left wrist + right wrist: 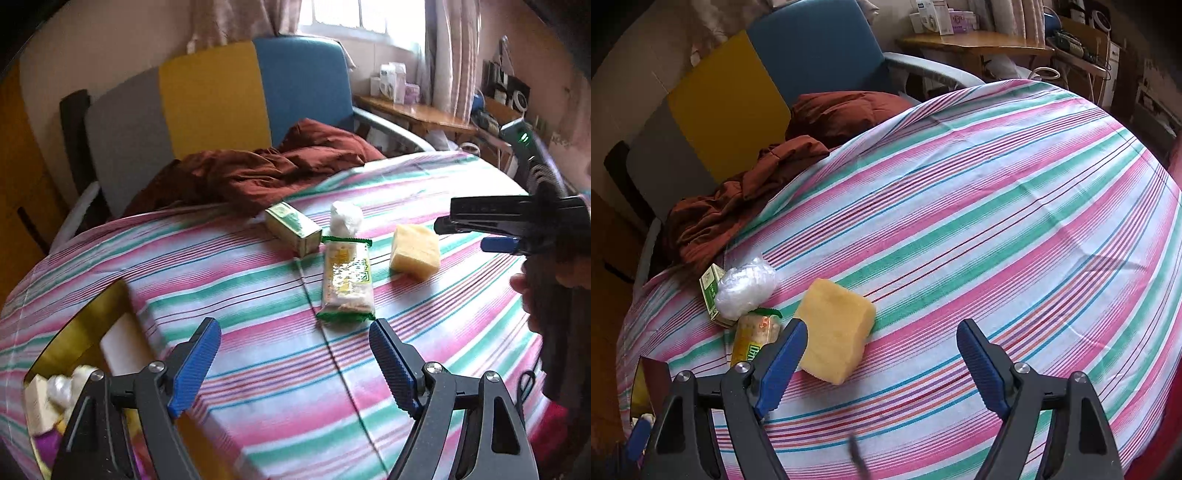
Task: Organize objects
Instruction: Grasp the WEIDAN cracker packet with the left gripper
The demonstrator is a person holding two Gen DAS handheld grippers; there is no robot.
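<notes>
**Both grippers spread wide above the striped cloth, nothing held**

We see our left gripper [295,354] at the bottom of the left wrist view, its blue pads parted and empty, hanging over the striped cloth [258,387]. Just above the gap, in the middle of the frame, lies a snack packet [347,280] with green ends. Touching its upper end sits a ball of clear wrapping [345,218], and to the upper left of that a green carton [293,229] lies on its side. A yellow sponge [415,251] rests right of centre, apart from the packet. At the lower left edge a box [74,332] with a yellow inner wall holds some pale items we cannot make out. A rust-brown cloth [258,170] is heaped in the upper middle.

Our right gripper [882,354] fills the bottom of the right wrist view, likewise wide apart and holding nothing; in the left wrist view it enters from the right edge. The sponge lies just beside its left pad [783,362], slightly behind it.
</notes>
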